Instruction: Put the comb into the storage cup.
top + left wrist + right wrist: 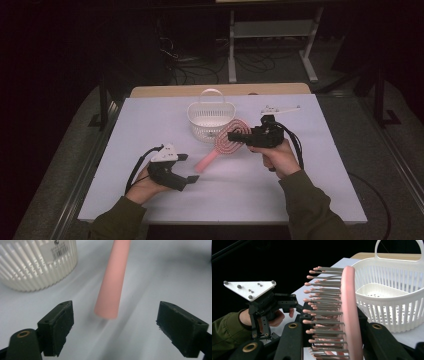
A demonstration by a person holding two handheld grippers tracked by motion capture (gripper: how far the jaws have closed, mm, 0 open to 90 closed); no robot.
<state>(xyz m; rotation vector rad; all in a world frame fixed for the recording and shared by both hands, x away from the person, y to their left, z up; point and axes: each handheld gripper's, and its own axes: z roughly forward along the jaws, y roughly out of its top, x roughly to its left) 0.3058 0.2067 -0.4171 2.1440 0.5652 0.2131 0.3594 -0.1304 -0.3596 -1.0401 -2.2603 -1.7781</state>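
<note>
A pink hairbrush hangs tilted over the white table, with its head up by the basket and its handle sloping down toward the left. My right gripper is shut on the brush head, whose bristles point left in the right gripper view. My left gripper is open. The handle's round end sits just ahead of and between its fingers without touching them. A white slatted basket with a handle stands just behind the brush.
A small white tool lies at the table's back right. A wooden surface borders the far edge, with cables and a desk frame on the floor beyond. The basket is close to the left gripper's upper left.
</note>
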